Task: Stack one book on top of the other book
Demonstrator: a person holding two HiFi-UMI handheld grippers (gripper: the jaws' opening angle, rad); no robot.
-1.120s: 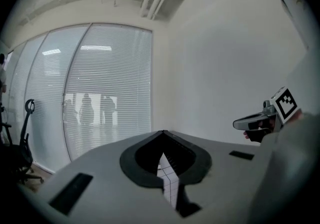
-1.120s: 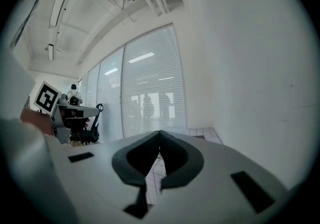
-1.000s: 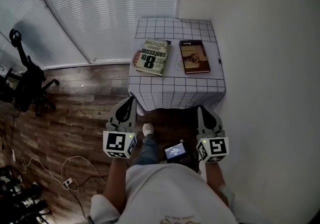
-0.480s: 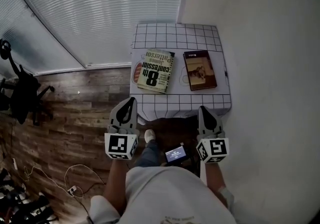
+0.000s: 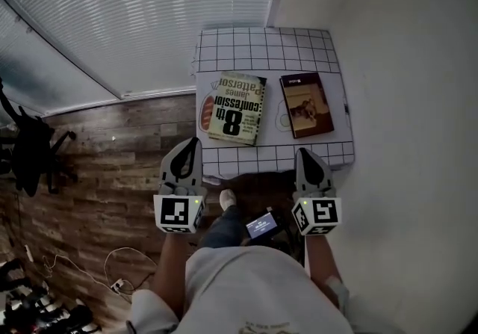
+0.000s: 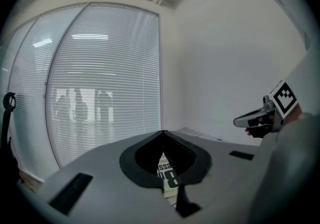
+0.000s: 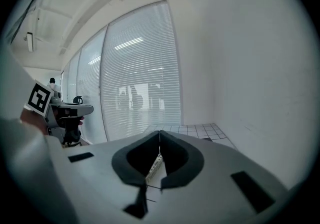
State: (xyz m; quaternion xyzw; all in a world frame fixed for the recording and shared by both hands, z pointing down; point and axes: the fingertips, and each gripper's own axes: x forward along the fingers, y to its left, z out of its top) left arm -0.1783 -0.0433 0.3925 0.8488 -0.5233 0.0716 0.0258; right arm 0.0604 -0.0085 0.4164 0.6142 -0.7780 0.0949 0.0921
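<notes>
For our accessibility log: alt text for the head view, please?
From above, a person holds the left gripper and the right gripper, both shut, toward a small table with a gridded cloth. Two books lie side by side on it: a pale paperback and a dark brown book.

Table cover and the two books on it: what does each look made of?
Table cover: likely cloth, white with a black grid, matte; it drapes over the front edge. Cream and green book: printed paper or card cover, thick, probably a paperback. Dark brown book: printed cover with a picture; hardback or paperback cannot be told.
</notes>
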